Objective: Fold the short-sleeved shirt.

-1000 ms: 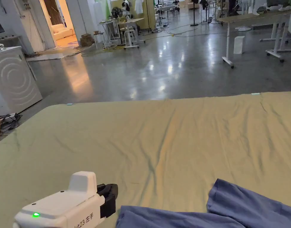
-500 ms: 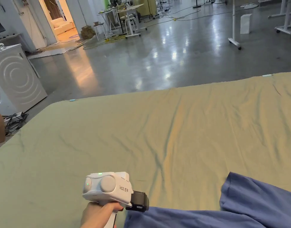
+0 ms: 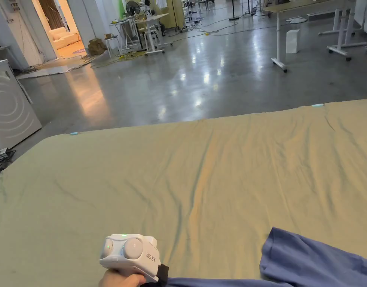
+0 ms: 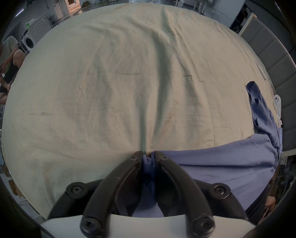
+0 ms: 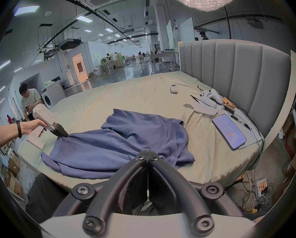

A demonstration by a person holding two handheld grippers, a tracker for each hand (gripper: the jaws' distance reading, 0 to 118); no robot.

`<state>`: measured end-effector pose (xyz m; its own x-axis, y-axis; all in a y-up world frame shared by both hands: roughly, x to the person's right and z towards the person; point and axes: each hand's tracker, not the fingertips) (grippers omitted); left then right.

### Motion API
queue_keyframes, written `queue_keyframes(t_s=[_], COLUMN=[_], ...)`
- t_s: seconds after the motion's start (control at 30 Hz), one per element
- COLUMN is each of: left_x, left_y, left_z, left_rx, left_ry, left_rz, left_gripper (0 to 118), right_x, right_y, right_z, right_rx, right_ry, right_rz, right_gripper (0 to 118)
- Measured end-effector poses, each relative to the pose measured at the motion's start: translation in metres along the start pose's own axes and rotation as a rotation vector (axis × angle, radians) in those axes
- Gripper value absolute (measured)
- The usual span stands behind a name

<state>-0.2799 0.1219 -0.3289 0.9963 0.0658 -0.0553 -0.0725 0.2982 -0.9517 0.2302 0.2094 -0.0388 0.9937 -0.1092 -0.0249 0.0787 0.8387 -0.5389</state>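
The left gripper [image 4: 148, 155] sits at 6 o'clock, its black fingers [image 4: 135, 162] clamped on a bunched fold of the blue shirt [image 4: 229, 161]. The shirt trails toward 3 o'clock across the wrinkled bed [image 4: 109, 87]. A person [image 4: 6, 61] bends at 9 o'clock.

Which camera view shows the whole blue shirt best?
The right gripper view: nearly the whole blue shirt lies crumpled on the bed. The head view catches only its far edge; the left gripper view shows the part pinched in the left hand-held gripper.
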Motion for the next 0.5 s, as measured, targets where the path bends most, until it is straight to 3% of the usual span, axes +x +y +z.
queue_keyframes(t_s=[0.1,0.17,0.23,0.27,0.3,0.37,0.4,0.5], left_x=[-0.010,-0.015,-0.004,-0.001,0.002,-0.002,-0.002,-0.004], left_y=[0.014,0.014,0.008,0.008,0.008,0.012,0.013,0.016], left_z=[-0.022,-0.028,-0.008,-0.007,-0.007,-0.016,-0.016,-0.016], left_rx=[-0.012,-0.013,-0.013,-0.014,-0.017,-0.023,-0.025,-0.033], left_ry=[0.007,-0.005,0.001,0.009,0.019,0.027,0.030,0.028], left_rz=[-0.021,0.045,0.031,0.015,-0.006,-0.015,-0.013,-0.021], left_gripper=[12,12,12,12,12,12,12,12], right_x=[0.003,0.007,0.012,0.014,0.017,0.024,0.028,0.058], right_y=[0.004,0.011,0.029,0.040,0.056,0.088,0.101,0.126], right_z=[-0.002,-0.010,-0.025,-0.034,-0.049,-0.087,-0.107,-0.185], right_rx=[0.007,0.004,0.009,0.015,0.003,-0.118,-0.144,-0.256], right_ry=[0.010,0.017,0.030,0.035,0.042,0.029,-0.022,0.038], right_rz=[-0.012,-0.013,0.022,0.052,0.089,0.131,0.129,0.103], right_gripper=[1,1,3,14,37,67,71,71])
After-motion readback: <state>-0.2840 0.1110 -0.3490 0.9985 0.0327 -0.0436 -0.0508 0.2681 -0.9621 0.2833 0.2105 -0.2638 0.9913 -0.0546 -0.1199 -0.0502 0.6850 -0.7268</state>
